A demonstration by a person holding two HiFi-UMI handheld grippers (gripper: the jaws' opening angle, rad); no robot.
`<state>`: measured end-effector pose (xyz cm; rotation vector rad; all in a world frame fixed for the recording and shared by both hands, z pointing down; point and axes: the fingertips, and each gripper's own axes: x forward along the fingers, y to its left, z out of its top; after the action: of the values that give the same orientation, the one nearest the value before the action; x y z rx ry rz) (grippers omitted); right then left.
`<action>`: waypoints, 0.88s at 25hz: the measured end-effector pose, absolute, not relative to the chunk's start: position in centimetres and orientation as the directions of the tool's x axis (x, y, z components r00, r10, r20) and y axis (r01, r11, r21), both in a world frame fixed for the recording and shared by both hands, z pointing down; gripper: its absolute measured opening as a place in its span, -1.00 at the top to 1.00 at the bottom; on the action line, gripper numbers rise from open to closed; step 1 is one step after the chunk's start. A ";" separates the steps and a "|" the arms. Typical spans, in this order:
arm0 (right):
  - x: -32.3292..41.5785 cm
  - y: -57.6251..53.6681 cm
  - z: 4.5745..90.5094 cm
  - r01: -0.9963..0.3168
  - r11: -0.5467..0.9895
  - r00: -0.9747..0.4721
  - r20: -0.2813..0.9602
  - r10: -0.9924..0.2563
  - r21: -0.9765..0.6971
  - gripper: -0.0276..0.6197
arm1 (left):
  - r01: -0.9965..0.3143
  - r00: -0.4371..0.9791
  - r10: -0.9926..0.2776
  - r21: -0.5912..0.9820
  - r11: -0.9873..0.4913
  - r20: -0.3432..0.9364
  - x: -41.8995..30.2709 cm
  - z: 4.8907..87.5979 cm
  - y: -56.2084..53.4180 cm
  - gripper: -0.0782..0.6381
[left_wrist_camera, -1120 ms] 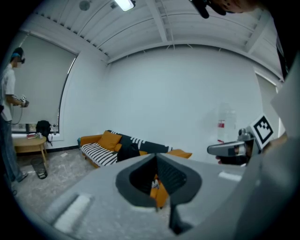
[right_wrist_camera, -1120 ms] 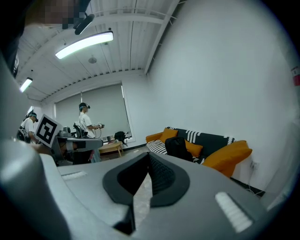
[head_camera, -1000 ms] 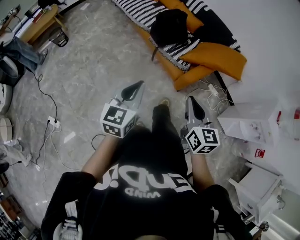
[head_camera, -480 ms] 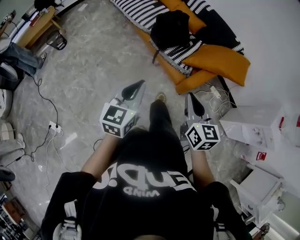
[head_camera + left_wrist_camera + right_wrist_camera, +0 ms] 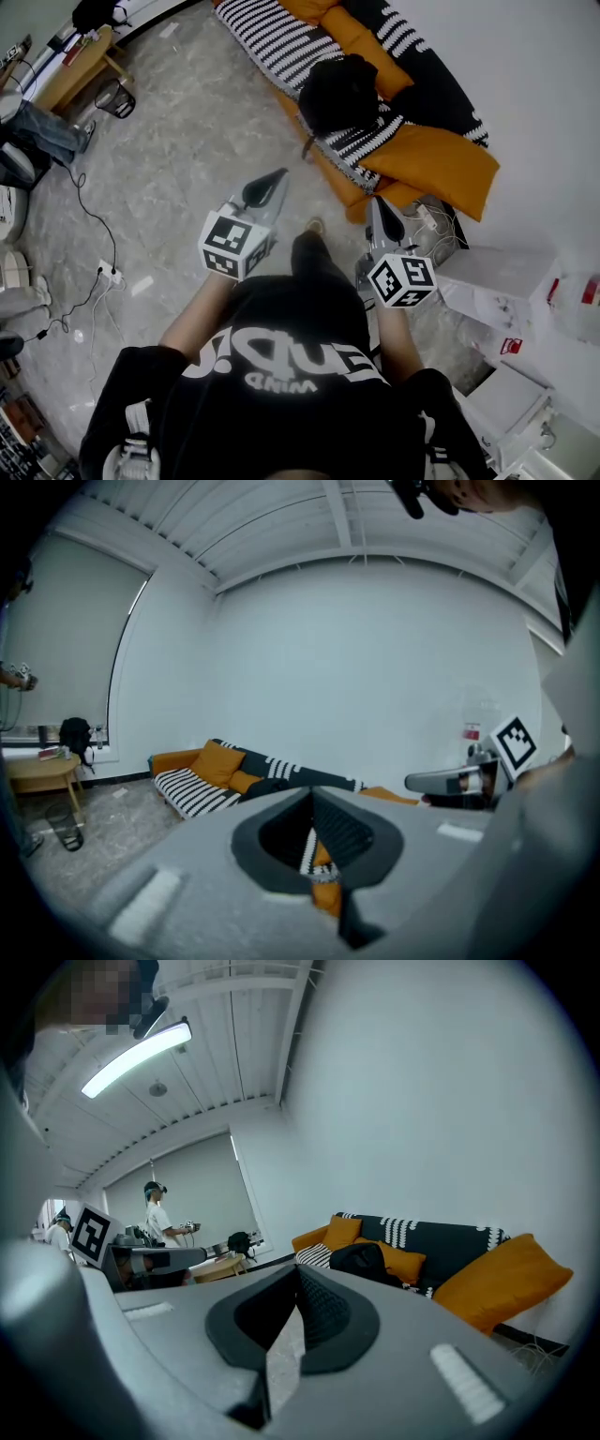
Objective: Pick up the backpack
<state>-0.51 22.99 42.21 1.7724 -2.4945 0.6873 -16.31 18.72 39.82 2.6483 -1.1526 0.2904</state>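
Note:
The black backpack [image 5: 337, 92] lies on an orange sofa [image 5: 349, 176] covered by a black-and-white striped blanket, ahead of me on the far side of the floor. It also shows in the right gripper view, where the backpack [image 5: 361, 1260] rests against orange cushions. My left gripper [image 5: 278, 175] and right gripper [image 5: 377, 201] are held side by side at waist height, pointing toward the sofa, well short of the backpack. Both are shut with nothing between their jaws. In the left gripper view the backpack [image 5: 269, 787] is a small dark shape on the sofa.
A large orange cushion [image 5: 441, 167] lies at the sofa's right end, with a power strip and cables [image 5: 427, 217] below it. White boxes [image 5: 511, 274] stand at right. More cables [image 5: 94, 262], a wire basket [image 5: 116, 98] and a wooden table [image 5: 77, 66] are at left. Another person [image 5: 159, 1218] stands far off.
The sofa and backpack have come closer in the head view as the person walks toward them. Both grippers have travelled along with the body, still shut and empty.

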 end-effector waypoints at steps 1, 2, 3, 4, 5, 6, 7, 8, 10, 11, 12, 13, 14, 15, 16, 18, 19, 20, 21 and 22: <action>0.2 21.4 41.7 -0.895 0.276 -0.372 0.245 -0.895 -0.351 0.92 | -0.740 0.668 -0.693 0.137 -0.659 0.273 -15.5 39.4 17.2 0.77; 1.0 19.9 41.3 -0.890 0.286 -0.382 0.237 -0.893 -0.357 0.92 | -0.741 0.666 -0.694 0.137 -0.657 0.272 -14.6 39.0 15.6 0.77; 1.9 18.2 40.8 -0.885 0.294 -0.390 0.231 -0.891 -0.361 0.92 | -0.743 0.665 -0.696 0.136 -0.656 0.272 -13.6 38.7 14.0 0.77; 2.9 16.5 40.4 -0.883 0.300 -0.395 0.226 -0.890 -0.362 0.92 | -0.745 0.662 -0.699 0.135 -0.653 0.270 -12.6 38.4 12.3 0.77; 3.9 14.7 40.0 -0.881 0.306 -0.400 0.222 -0.889 -0.361 0.92 | -0.749 0.658 -0.704 0.134 -0.649 0.267 -11.6 38.2 10.6 0.77; 4.9 12.8 39.7 -0.879 0.311 -0.404 0.218 -0.889 -0.360 0.92 | -0.753 0.654 -0.709 0.132 -0.645 0.263 -10.7 37.9 8.8 0.77; 5.8 10.9 39.4 -0.878 0.317 -0.408 0.215 -0.887 -0.358 0.92 | -0.757 0.649 -0.714 0.131 -0.640 0.260 -9.8 37.7 7.0 0.77; 6.7 9.2 39.3 -0.877 0.322 -0.413 0.214 -0.886 -0.357 0.92 | -0.762 0.644 -0.720 0.131 -0.635 0.258 -9.0 37.6 5.4 0.77; 8.4 6.2 39.3 -0.872 0.334 -0.426 0.218 -0.878 -0.357 0.92 | -0.772 0.632 -0.730 0.135 -0.621 0.260 -7.4 37.6 2.5 0.77; 9.1 4.9 39.4 -0.868 0.341 -0.435 0.221 -0.873 -0.361 0.92 | -0.779 0.624 -0.736 0.136 -0.612 0.263 -6.7 37.7 1.3 0.77; 9.8 3.6 39.4 -0.864 0.347 -0.443 0.223 -0.868 -0.364 0.92 | -0.784 0.617 -0.740 0.135 -0.605 0.267 -6.1 37.9 0.0 0.77; 10.3 2.2 39.4 -0.861 0.352 -0.449 0.223 -0.865 -0.367 0.92 | -0.788 0.612 -0.743 0.133 -0.601 0.270 -5.7 38.0 -1.3 0.77; 10.7 0.9 39.5 -0.859 0.355 -0.452 0.223 -0.863 -0.369 0.92 | -0.791 0.609 -0.745 0.132 -0.598 0.273 -5.3 38.1 -2.6 0.77; 10.9 -0.4 39.6 -0.858 0.356 -0.455 0.225 -0.862 -0.369 0.92 | -0.792 0.607 -0.746 0.134 -0.595 0.275 -5.1 38.3 -3.8 0.77; 11.1 -1.6 39.8 -0.858 0.356 -0.456 0.228 -0.860 -0.371 0.92 | -0.793 0.606 -0.746 0.139 -0.593 0.277 -5.0 38.4 -4.9 0.77; 11.1 -3.9 40.2 -0.854 0.354 -0.460 0.237 -0.856 -0.381 0.92 | -0.794 0.606 -0.745 0.150 -0.589 0.281 -5.0 38.8 -7.1 0.77; 11.0 -5.0 40.4 -0.852 0.351 -0.461 0.240 -0.854 -0.388 0.92 | -0.793 0.606 -0.743 0.153 -0.589 0.283 -5.2 38.9 -8.2 0.77; 10.7 -6.2 40.5 -0.851 0.349 -0.461 0.240 -0.854 -0.393 0.92 | -0.792 0.608 -0.741 0.156 -0.590 0.284 -5.4 39.1 -9.4 0.77; 10.4 -7.5 40.6 -0.851 0.349 -0.461 0.240 -0.854 -0.393 0.92 | -0.791 0.609 -0.740 0.159 -0.590 0.284 -5.7 39.3 -10.7 0.77; 10.0 -8.8 40.6 -0.852 0.351 -0.461 0.239 -0.855 -0.389 0.92 | -0.790 0.611 -0.739 0.162 -0.591 0.284 -6.1 39.4 -12.1 0.77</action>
<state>9.99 -8.80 40.59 1.6338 -2.5863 0.7385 -6.06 -12.10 39.42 2.5669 -1.2481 0.2701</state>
